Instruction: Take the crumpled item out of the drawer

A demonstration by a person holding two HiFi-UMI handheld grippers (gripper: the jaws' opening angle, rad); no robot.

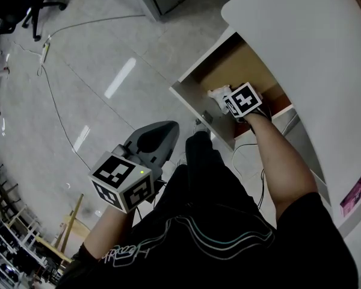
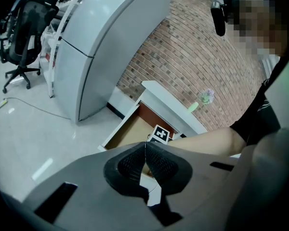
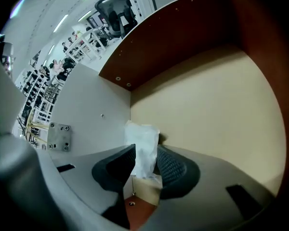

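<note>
Reaching into the open drawer (image 1: 189, 101), the right gripper (image 3: 144, 163) has its jaws part-way closed on the crumpled white item (image 3: 143, 139), with a pad pressing on each side of it. The item stands upright inside the drawer, close to a corner and beside the drawer's grey wall (image 3: 94, 114), and its top pokes above the pads. The left gripper (image 2: 145, 148) hangs outside the drawer, well apart from it and over the floor (image 1: 78, 53), with its jaws closed together on nothing.
</note>
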